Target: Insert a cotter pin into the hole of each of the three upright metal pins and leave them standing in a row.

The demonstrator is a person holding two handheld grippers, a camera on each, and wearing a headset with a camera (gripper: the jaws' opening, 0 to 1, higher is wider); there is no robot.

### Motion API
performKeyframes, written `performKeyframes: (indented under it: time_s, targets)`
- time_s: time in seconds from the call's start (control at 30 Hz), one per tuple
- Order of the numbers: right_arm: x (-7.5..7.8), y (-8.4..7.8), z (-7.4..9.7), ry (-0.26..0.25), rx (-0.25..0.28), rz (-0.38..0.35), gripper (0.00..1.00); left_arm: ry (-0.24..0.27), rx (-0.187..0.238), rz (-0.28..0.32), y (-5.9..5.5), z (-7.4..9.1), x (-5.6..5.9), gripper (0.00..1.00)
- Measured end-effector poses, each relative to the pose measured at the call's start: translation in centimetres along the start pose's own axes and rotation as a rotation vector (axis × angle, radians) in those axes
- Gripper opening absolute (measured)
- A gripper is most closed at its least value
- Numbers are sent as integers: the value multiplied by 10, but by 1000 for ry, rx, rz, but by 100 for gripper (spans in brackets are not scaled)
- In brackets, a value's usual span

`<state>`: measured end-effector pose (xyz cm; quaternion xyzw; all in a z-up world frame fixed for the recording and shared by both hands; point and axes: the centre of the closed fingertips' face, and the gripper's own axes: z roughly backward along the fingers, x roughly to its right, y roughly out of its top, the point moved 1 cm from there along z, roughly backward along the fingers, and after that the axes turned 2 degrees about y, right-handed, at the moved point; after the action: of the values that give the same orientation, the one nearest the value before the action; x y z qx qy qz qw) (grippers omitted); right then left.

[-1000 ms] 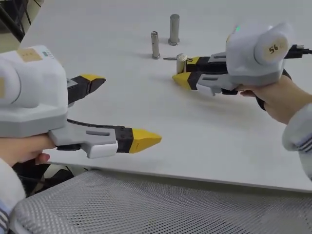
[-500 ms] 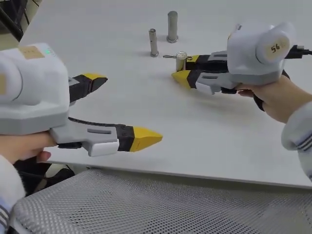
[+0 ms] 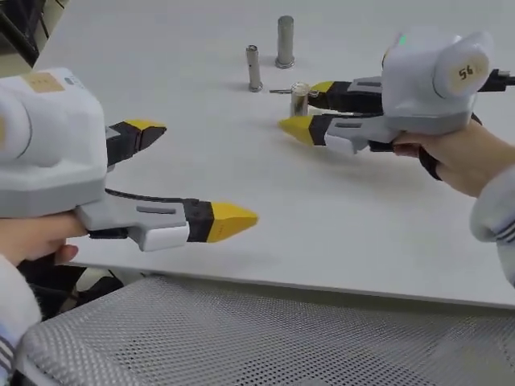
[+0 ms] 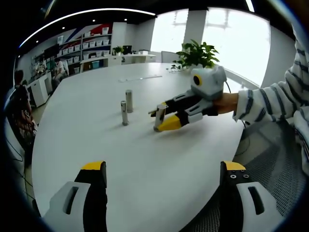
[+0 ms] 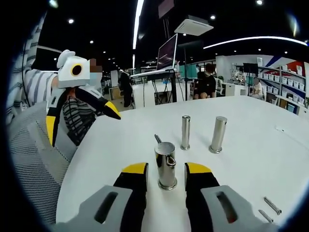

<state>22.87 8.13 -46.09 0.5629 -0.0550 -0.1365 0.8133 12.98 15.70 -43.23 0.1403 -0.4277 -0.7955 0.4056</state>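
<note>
1. The right gripper (image 3: 308, 106) straddled the short pin (image 5: 166, 166), one jaw on each side. A sliver of gap showed on both sides, so the jaws were parted, not pinching.
2. That short pin stood upright on the table (image 3: 362, 217) with a cotter pin (image 5: 170, 159) through its top. The loop faced the right gripper and the stem poked out the far side. One of three looked done.
3. Just behind it stood the thin pin (image 5: 185, 131) and the tall pin (image 5: 218, 134), both upright. No cotter pin was visible in either, so two insertions looked left to do.
4. The loose cotter pins (image 5: 272, 205) lay on the table off to the right gripper's side, well apart from the pins and ready to be picked up.
5. The left gripper (image 3: 205, 170) hovered near the table's front edge with its jaws spread wide and nothing between them.
6. The three pins made a loose cluster, not a clean line, so some straightening probably remained.
</note>
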Motion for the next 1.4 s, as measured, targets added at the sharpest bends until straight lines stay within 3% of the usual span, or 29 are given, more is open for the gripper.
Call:
performKeyframes:
  time_s: [0.07,0.13,0.2,0.37,0.43,0.6,0.7,0.8,0.93,1.03,1.4]
  targets:
    - [2,-2,5,8,-4,-5,32,4,1,-4,1,0,-1,97]
    - [-2,1,12,21,-16,-74,40,3,1,-30,2,1,0,96]
    - [-7,6,20,46,-9,-39,53,3,-4,-44,3,2,1,96]
    - [-16,10,40,55,-28,-50,75,-17,14,-60,9,4,5,97]
    - [-20,13,51,54,-26,-59,77,-17,19,-92,11,5,7,97]
    - [-35,15,79,42,-44,-67,84,-6,27,-100,14,7,7,97]
    - [-36,17,93,0,-35,-124,86,15,57,-81,19,8,3,97]
    - [-35,29,110,-49,58,-216,90,14,50,-75,20,7,0,98]
    - [-31,28,132,-126,62,-237,93,3,50,-75,23,5,0,98]
    - [-27,30,145,-190,99,-283,95,-8,56,-67,27,3,2,98]
    - [-27,15,172,-306,57,-381,97,-7,77,6,33,2,-4,94]
